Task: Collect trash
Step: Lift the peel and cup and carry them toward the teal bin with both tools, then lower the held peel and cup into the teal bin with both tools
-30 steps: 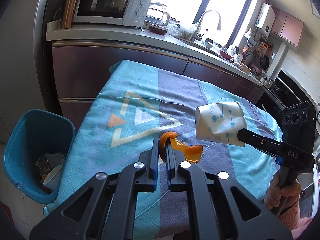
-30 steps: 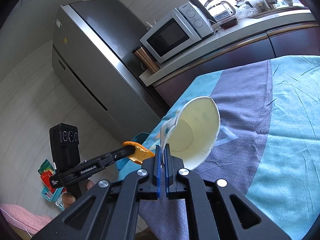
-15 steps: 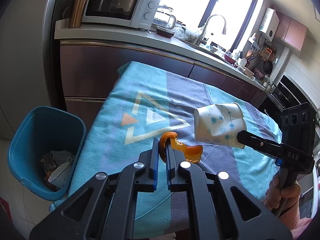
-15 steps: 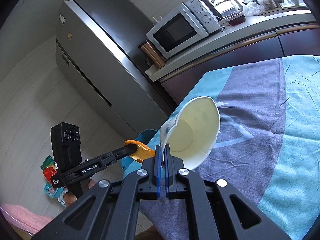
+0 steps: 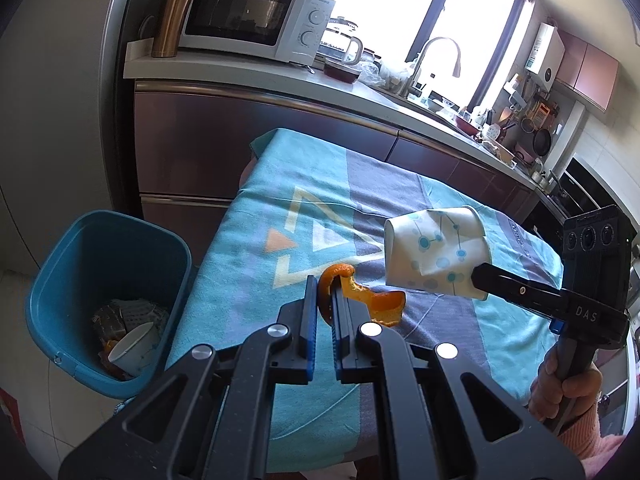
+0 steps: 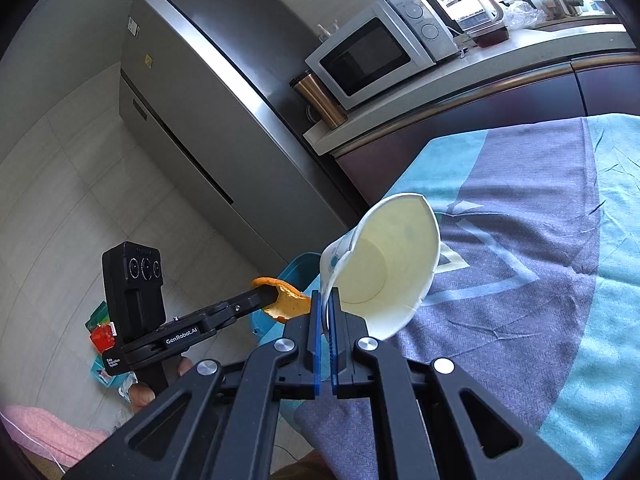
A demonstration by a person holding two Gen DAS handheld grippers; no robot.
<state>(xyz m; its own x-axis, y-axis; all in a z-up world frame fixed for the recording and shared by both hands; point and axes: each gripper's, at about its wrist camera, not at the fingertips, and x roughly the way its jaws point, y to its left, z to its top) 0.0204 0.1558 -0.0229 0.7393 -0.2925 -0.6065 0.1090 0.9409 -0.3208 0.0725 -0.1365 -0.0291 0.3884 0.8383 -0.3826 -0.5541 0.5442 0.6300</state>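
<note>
Two claws: both loaded, both held above the counter [image 5: 248,264] with its blue cloth.
Left claw [image 5: 323,304]: closed down on the peel [image 5: 360,300], jaws nearly together; one end pinched, the rest curls out to the right, hanging free.
Right claw [image 6: 325,312]: closed on the cup [image 6: 384,264] wall at the rim, jaws almost touching with only paper between.
Peel handling: light, limp, a bit slick on the inside; judged likely to swing or tear if jerked. Grip near the thick curled end looks fine.
Cup handling: paper, very light, already crushed and creased; rim pinch holds it but the wall is soft, so it may fold more. Empty inside as far as seen.
Cup position: tipped on its side in the air, mouth facing the right claw's camera, just right of the peel.
Bin [image 5: 104,292]: blue, on the floor at the counter's left end, already has a cup and scraps inside.
Relation: both items well right of the bin, not over it yet.
Next, judged: carry left over the bin, open.
</note>
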